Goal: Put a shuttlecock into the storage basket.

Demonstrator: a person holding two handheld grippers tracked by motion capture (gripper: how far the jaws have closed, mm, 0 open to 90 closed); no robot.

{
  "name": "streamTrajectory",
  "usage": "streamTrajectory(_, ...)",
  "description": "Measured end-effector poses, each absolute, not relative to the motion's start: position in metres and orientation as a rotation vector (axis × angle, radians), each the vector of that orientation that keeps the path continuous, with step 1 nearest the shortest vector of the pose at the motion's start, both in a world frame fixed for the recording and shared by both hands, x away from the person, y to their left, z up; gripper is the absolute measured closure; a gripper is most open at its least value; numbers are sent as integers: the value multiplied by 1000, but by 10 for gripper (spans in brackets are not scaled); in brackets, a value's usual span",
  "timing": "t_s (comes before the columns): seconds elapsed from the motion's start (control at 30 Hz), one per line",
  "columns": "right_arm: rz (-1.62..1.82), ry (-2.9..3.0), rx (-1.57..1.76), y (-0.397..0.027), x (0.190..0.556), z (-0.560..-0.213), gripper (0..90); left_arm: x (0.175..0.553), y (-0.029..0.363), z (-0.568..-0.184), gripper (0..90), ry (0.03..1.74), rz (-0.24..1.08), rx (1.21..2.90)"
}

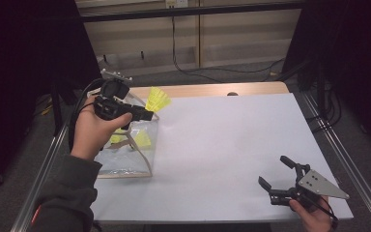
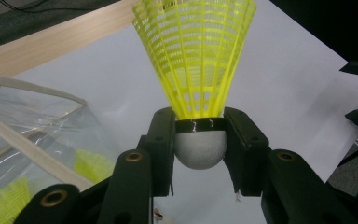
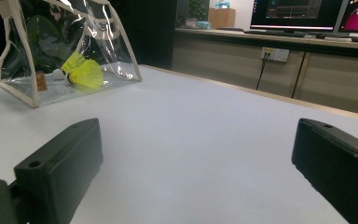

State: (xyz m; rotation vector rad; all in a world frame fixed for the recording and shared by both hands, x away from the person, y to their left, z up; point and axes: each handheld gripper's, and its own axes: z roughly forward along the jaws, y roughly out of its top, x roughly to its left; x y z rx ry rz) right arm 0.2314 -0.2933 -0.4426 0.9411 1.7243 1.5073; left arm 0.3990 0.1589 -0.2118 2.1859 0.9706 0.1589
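Left gripper view, left tool (image 2: 199, 144) pinching yellow mesh-skirted shuttlecock (image 2: 196, 56), white cork, right tool (image 1: 282, 175) apparently spread.

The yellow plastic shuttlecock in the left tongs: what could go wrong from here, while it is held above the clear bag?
1. The left tongs pinch the yellow plastic shuttlecock only at its rounded white cork tip, so it might slip or twist out.
2. The clear plastic bag with beige trim looks soft and nothing steadies it; the right tongs stand open far away. The opening may fold, and the shuttlecock could land on the white table.
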Motion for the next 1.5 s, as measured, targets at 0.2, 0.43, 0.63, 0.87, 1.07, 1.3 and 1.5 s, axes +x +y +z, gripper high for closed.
streamTrajectory(0.2,1508,1724,939,-293,231,-442,16,400,164,-209,651,978,168,2184)
streamTrajectory(0.43,1507,1725,940,-293,231,-443,16,401,170,-207,651,981,181,2184)
streamTrajectory(0.63,1507,1725,936,-293,231,-443,16,401,175,-205,651,996,186,2174)
streamTrajectory(0.87,1508,1723,935,-293,232,-443,16,401,179,-203,651,992,195,2179)
streamTrajectory(1.07,1508,1724,938,-293,231,-443,16,401,183,-201,651,1001,201,2175)
streamTrajectory(1.3,1508,1724,939,-293,231,-442,16,400,188,-199,651,1009,205,2173)
streamTrajectory(1.5,1508,1725,938,-293,231,-442,16,401,193,-198,651,1019,210,2167)
